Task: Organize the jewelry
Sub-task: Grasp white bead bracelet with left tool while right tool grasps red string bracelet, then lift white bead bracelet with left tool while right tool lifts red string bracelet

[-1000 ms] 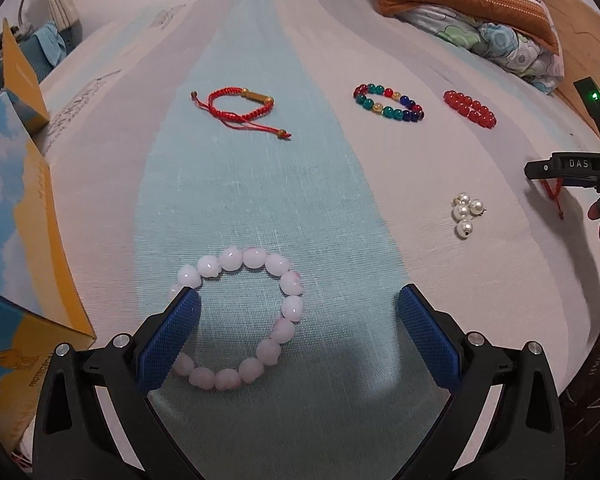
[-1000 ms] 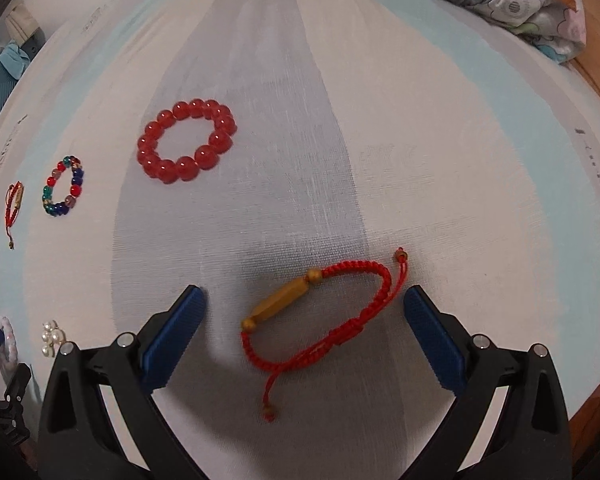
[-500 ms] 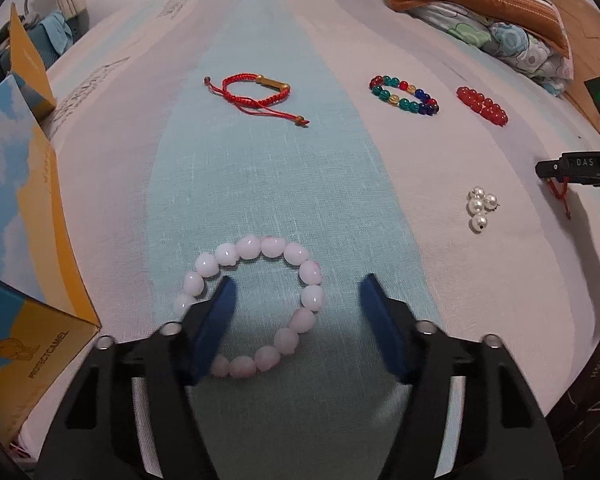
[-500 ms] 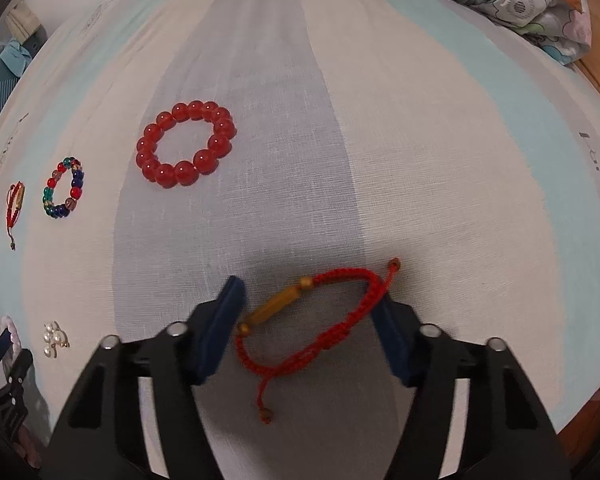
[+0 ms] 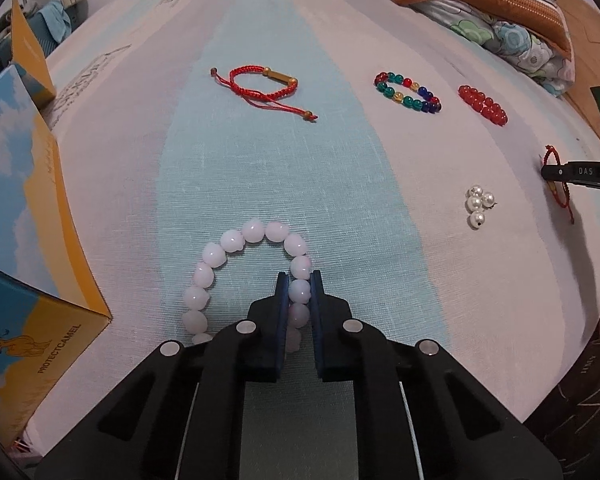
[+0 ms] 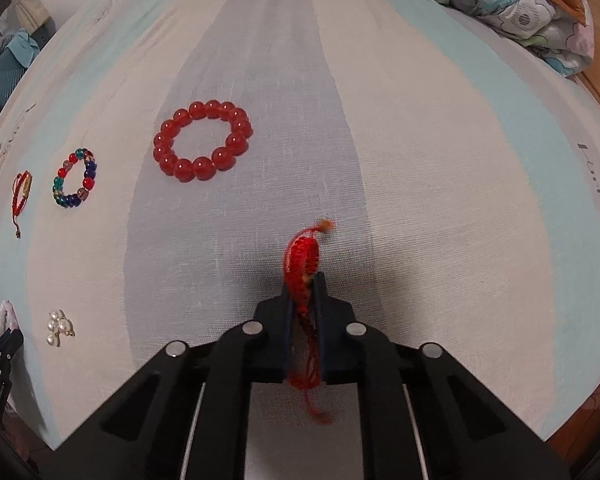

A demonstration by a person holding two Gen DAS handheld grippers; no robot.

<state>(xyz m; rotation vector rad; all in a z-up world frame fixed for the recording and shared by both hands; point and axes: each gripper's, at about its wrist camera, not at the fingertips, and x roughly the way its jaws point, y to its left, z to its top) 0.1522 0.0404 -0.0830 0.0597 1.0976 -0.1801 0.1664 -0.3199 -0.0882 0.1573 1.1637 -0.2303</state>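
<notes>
- Striped bedsheet [image 5: 280,168], pale blue, white and grey woven cloth, serves as the work surface; folded bedding lies at its far edge.

Left wrist view
- Left gripper [image 5: 299,280], black with blue pads, is clamped on one side of the pale pink round-bead bracelet [image 5: 236,264]. One bead sits pinched between the pads; the rest of the loop lies on the sheet to the left.
- Judgement: gripping a single side of the loop lets the whole strand come up in one lift.
- Blue-and-yellow open cardboard box [image 5: 24,248] stands just left of the bracelet, a likely destination.
- Spread well apart beyond it: a red woven cord bracelet with brass tube [image 5: 266,84], a multicoloured glass-bead bracelet [image 5: 408,92], a red round-bead bracelet [image 5: 483,105] and a cluster of white pearl beads [image 5: 478,206].
- At the right edge, the tip of the right gripper [image 5: 550,172] shows with red cord at it.

Right wrist view
- Right gripper is closed on a second red woven cord bracelet [image 6: 302,264], squeezed flat between the pads, its loop bulging past the tips and its tail hanging below.
- Whether this bracelet is clear of the sheet cannot be told.
- Only this view shows the cord grip and the red bead ring as a full open circle; only the left view shows the box and the pink bracelet's grip.
</notes>
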